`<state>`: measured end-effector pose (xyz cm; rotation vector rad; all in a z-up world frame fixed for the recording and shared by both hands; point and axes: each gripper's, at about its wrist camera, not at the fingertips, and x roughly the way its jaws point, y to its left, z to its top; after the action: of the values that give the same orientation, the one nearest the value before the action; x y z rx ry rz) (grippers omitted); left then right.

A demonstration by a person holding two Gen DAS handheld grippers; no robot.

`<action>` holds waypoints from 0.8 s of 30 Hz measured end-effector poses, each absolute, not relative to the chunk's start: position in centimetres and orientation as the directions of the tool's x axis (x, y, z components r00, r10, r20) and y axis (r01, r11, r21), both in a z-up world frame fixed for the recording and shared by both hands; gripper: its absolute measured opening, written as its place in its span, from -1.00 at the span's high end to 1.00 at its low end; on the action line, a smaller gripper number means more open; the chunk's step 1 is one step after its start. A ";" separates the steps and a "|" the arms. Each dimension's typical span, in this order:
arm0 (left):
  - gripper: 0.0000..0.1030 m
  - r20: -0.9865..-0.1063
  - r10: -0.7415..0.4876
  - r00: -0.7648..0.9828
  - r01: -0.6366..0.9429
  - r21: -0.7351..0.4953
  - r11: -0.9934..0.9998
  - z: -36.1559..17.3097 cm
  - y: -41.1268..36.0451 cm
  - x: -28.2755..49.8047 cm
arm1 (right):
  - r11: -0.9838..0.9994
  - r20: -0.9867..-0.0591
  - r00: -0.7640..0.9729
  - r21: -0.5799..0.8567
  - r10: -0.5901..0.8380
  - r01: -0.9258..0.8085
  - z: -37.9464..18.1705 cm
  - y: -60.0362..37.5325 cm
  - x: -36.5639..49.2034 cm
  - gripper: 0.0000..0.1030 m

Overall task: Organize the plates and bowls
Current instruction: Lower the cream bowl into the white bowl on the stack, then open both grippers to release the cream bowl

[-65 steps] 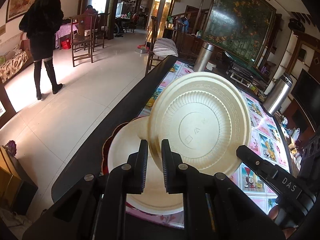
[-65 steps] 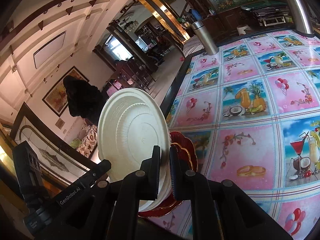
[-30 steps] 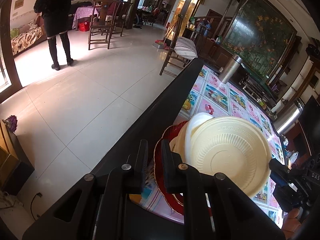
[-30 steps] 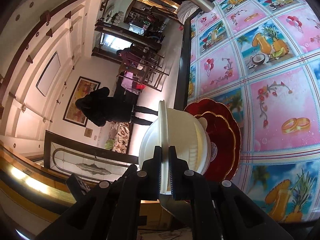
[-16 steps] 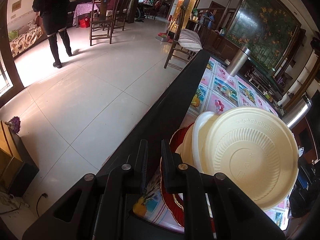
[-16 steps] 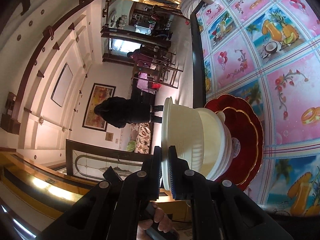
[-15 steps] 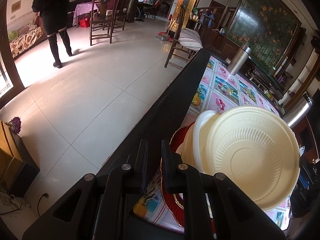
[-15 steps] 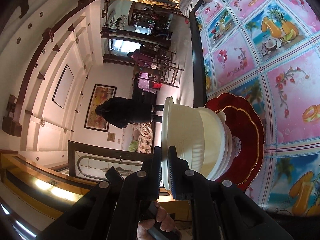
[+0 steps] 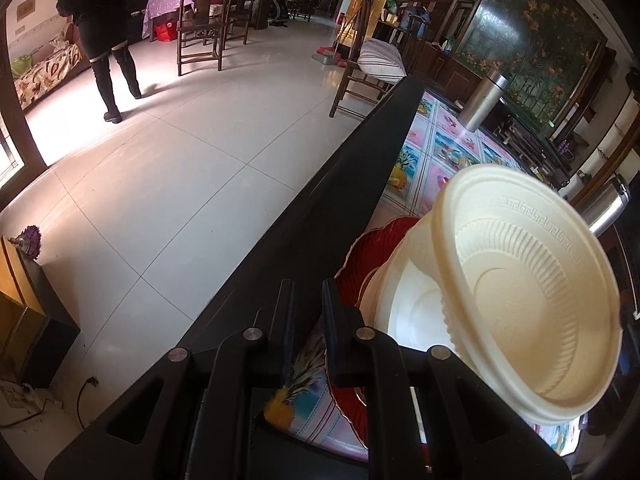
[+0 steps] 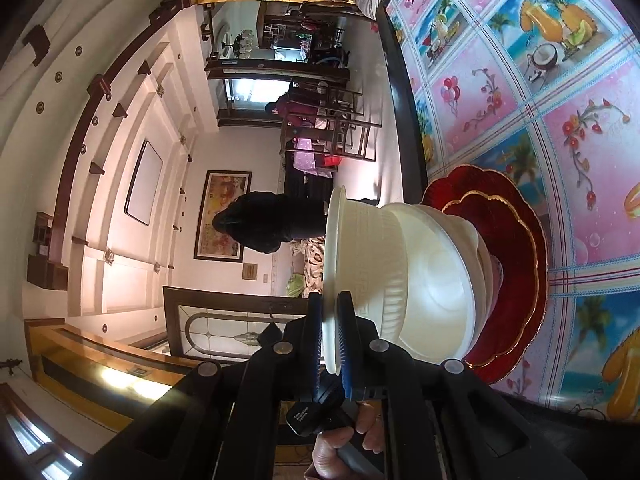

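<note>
Left wrist view, left to right: the left gripper (image 9: 306, 332) holds nothing, its fingers nearly pressed together above the dark table edge (image 9: 320, 216). To its right a red plate (image 9: 376, 248) lies on the patterned tablecloth (image 9: 444, 148). A white plate (image 9: 404, 300) lies in the red plate. A cream bowl (image 9: 528, 300) is tilted over the stack, inside facing the camera, nothing in it.

Right wrist view: the right gripper (image 10: 329, 344) pinches the bowl's rim (image 10: 332, 264). The bowl's base meets the white plate, and a smaller red plate (image 10: 504, 248) shows beneath on the large red one.

Compared with one second ago, the bowl fills more of the left view, and the right view has rolled further. Both grippers' finger positions are unchanged.
</note>
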<state>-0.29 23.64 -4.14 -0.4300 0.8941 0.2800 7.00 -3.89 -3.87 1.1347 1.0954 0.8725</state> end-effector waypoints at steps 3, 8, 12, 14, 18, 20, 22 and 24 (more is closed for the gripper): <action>0.79 -0.778 0.084 0.623 -0.420 -0.241 0.875 -2.9 24.1 -1.0 | 0.254 -0.254 0.237 0.967 0.938 0.030 -5.3 -3.6 6.7 0.86; 0.79 -0.741 0.144 0.656 -0.435 -0.215 0.874 -0.9 24.5 -2.3 | 0.353 -0.345 0.223 0.936 0.912 0.006 -5.7 -3.0 6.7 0.77; 0.79 -0.721 0.155 0.676 -0.417 -0.200 0.887 0.1 23.7 -2.9 | 0.454 -0.437 0.209 0.890 0.875 -0.040 -4.8 -2.2 6.3 0.38; 0.79 -0.716 0.165 0.678 -0.405 -0.177 0.897 0.4 23.0 -2.9 | 0.556 -0.519 0.258 0.826 0.815 -0.092 -3.4 -2.3 5.8 0.22; 0.69 -0.717 0.190 0.670 -0.390 -0.122 0.913 0.3 21.6 -2.6 | 0.634 -0.550 0.350 0.748 0.758 -0.198 -0.8 -3.8 4.2 0.01; 0.48 -0.716 0.198 0.669 -0.383 -0.104 0.918 0.1 20.7 -2.3 | 0.662 -0.544 0.417 0.715 0.728 -0.225 0.4 -5.1 3.5 -0.05; 0.28 -0.708 0.201 0.677 -0.368 -0.089 0.926 0.1 19.6 -2.3 | 0.674 -0.529 0.460 0.698 0.713 -0.242 1.1 -6.3 3.1 -0.09; 0.10 -0.698 0.207 0.685 -0.350 -0.066 0.934 0.3 18.4 -2.3 | 0.683 -0.518 0.493 0.687 0.699 -0.247 1.7 -7.3 2.8 -0.10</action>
<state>-2.31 18.42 0.29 -0.2011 0.7546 0.3144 2.78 -7.27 1.71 0.5834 0.8791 0.6150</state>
